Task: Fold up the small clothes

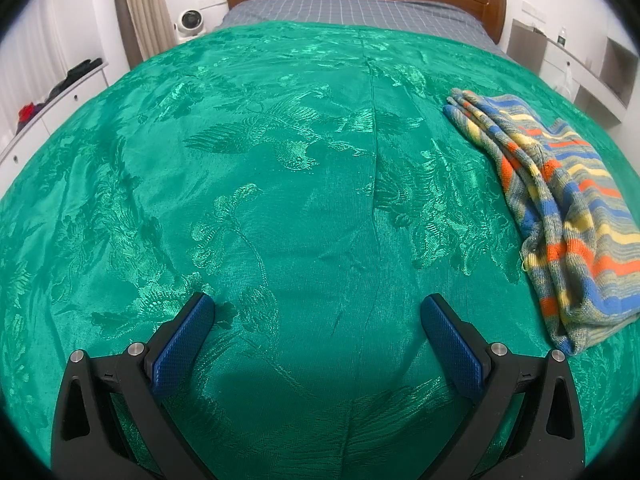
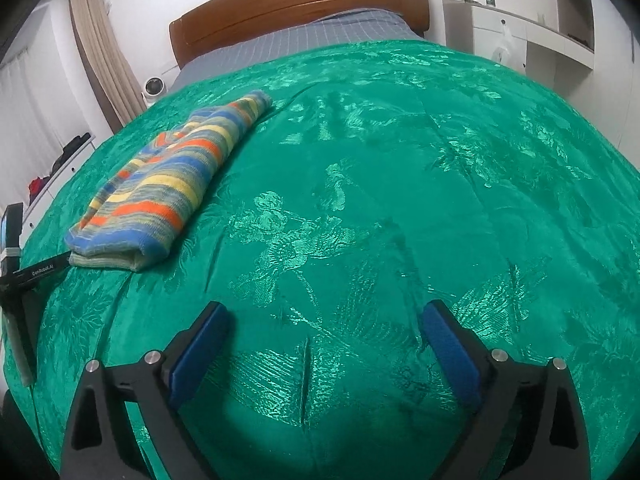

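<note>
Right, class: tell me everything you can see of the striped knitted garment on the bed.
The striped knitted garment is a soft knit with bands of blue, orange, yellow and grey-green. It lies folded into a long, layered bundle, flat on the green bedspread, its narrow end toward the wooden headboard. A loose yellow thread shows at one edge in the left wrist view. Only the bedspread touches it; both grippers are open and clear of it.
</note>
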Action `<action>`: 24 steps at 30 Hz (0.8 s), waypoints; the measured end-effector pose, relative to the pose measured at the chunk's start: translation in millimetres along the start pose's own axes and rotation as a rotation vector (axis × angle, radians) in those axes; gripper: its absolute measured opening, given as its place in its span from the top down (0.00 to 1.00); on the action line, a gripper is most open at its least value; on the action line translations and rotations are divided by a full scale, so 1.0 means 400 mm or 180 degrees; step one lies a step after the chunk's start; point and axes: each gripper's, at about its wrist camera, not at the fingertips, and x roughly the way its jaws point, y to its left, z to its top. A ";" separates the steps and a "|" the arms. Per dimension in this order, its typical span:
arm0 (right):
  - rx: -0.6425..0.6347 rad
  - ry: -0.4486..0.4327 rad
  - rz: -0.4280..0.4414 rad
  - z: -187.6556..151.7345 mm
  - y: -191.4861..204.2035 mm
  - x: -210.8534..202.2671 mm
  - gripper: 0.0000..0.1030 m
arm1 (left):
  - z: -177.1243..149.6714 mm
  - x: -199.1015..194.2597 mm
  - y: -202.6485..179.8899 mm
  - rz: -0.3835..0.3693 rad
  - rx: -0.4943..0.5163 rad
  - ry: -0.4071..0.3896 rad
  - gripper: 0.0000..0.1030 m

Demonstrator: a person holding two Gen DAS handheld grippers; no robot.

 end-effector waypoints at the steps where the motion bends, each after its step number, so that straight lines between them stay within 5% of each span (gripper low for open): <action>1: -0.0004 0.0004 -0.0005 0.000 0.001 0.000 0.04 | 0.000 0.000 0.000 -0.0001 -0.0001 0.0000 0.00; 24: 0.0086 -0.0091 0.0148 -0.008 -0.015 -0.008 0.03 | 0.000 0.000 0.001 0.0000 0.0000 -0.0001 0.00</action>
